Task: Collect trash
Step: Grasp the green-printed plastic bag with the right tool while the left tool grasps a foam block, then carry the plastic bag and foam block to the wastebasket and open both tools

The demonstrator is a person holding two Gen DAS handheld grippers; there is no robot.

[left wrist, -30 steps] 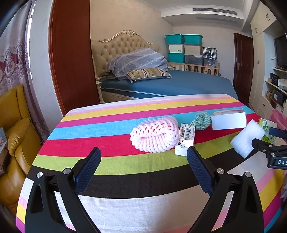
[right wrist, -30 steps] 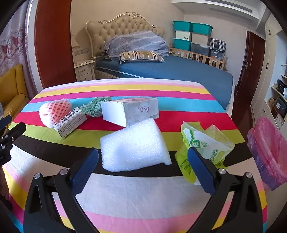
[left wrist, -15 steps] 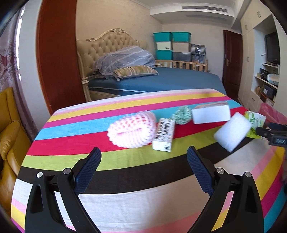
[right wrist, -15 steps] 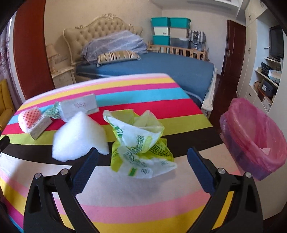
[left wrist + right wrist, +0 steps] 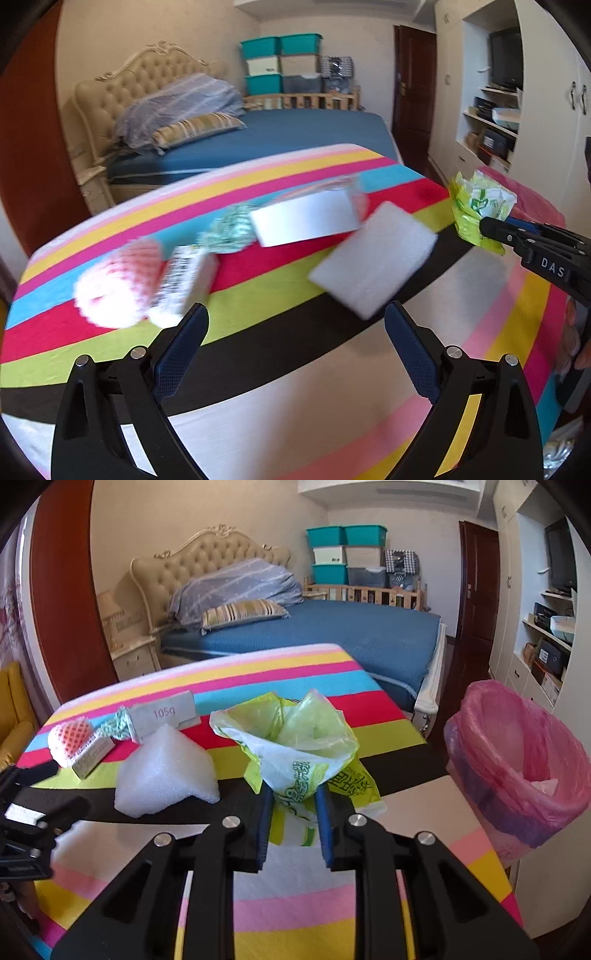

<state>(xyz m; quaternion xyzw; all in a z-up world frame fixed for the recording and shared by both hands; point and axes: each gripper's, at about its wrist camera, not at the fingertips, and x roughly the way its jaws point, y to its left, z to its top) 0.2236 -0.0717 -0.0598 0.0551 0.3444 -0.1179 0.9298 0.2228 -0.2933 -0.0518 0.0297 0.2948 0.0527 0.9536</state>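
While pinched only by a thin fold, green plastic bag (image 5: pixel 295 749) at risk of slipping free on the way to pink-lined bin (image 5: pixel 517 760).
Right gripper (image 5: pixel 293 812) jaws just clamped shut on it above the table (image 5: pixel 314 915); left gripper (image 5: pixel 295 332) jaws wide open, nothing held, closing in on foam block (image 5: pixel 373 258) — could knock it off the edge.

Open striped tablecloth (image 5: pixel 295 387) in front, free to pass. White foam block (image 5: pixel 373 258) just ahead, white box (image 5: pixel 306 221) behind it. Pink-lined bin (image 5: pixel 517 760) beside the table's right edge, top open.
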